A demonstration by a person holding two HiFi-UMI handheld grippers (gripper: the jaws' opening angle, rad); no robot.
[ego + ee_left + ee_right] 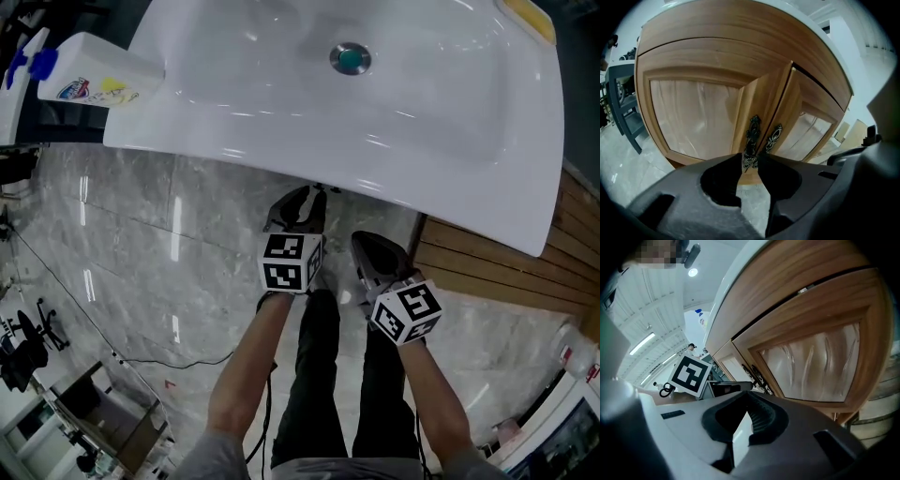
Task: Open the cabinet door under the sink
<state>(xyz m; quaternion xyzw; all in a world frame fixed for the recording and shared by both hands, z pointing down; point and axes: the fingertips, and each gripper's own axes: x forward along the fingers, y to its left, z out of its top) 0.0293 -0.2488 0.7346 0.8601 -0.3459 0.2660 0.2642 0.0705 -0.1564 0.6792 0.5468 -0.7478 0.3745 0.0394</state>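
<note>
The left claw (750,161) pinches the lower end of the dark ornate metal handle (753,132) on the wooden cabinet door (693,117) straight ahead of it. The right claw (746,395) is closed and empty.

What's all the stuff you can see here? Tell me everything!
sink: one, white, above the cabinet
drain: one, silvery, in the basin
bottle: one, white with blue cap, left of the sink
yellow item: one, sink's far right corner; unclear what
cabinet doors: two, wood with pale panels, under the sink
handles: two, dark, ornate, where the doors meet
floor: grey marble
left gripper: dark grey, jaws on the left handle
right gripper: grey, jaws together, empty
forearms: two, bottom
</note>
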